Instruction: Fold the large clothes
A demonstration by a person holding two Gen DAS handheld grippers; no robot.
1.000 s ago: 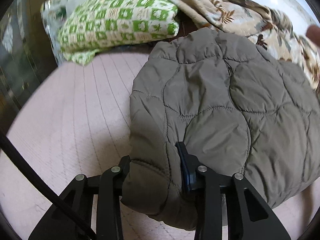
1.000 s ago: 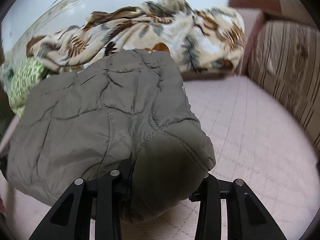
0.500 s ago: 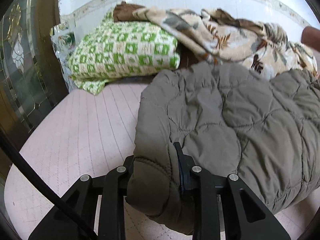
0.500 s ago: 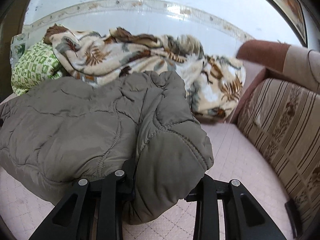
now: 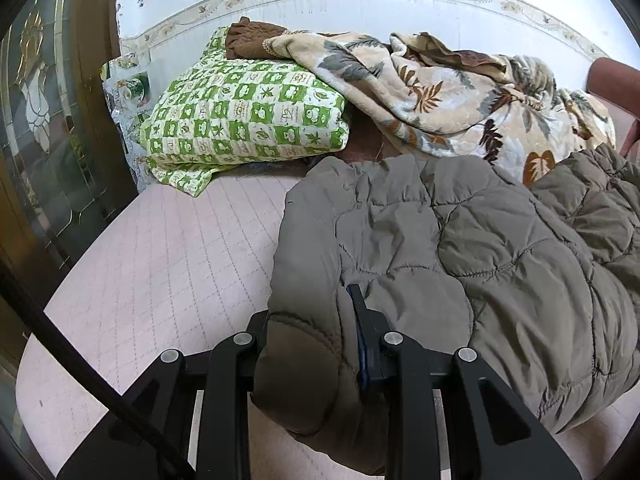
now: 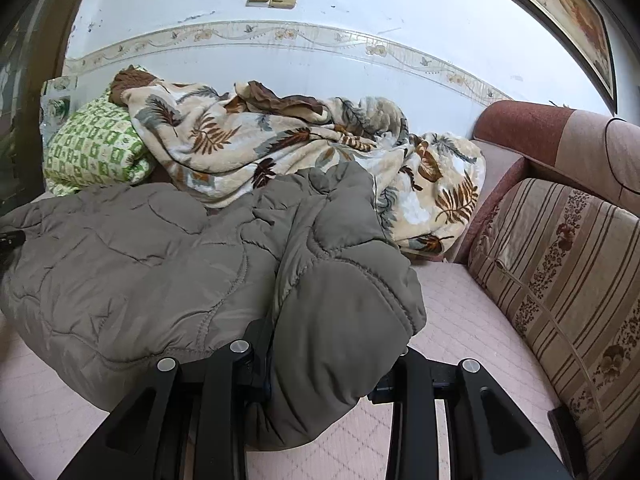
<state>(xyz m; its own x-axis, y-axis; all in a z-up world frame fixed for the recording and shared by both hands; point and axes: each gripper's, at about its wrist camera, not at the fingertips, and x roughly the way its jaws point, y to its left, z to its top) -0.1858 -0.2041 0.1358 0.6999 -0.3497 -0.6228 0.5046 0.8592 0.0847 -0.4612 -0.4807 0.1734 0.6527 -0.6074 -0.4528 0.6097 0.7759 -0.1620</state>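
An olive-grey quilted jacket (image 5: 460, 248) lies bunched on the pink quilted bed surface (image 5: 168, 256). My left gripper (image 5: 316, 332) is shut on the jacket's left edge; fabric bulges between the fingers and hides the left one. In the right wrist view the same jacket (image 6: 168, 264) spreads to the left. My right gripper (image 6: 324, 356) is shut on the jacket's right corner, which drapes over the fingers and hides both tips.
A green-and-white checked pillow (image 5: 248, 116) and a leaf-print blanket (image 5: 448, 92) lie at the back against the wall. A striped sofa cushion (image 6: 560, 264) stands at the right. A dark glass-panelled door (image 5: 36, 128) is at the left.
Both grippers have tilted up and pulled back with the jacket held; more wall shows. The jacket has bunched up toward the blanket and sits lower in both views.
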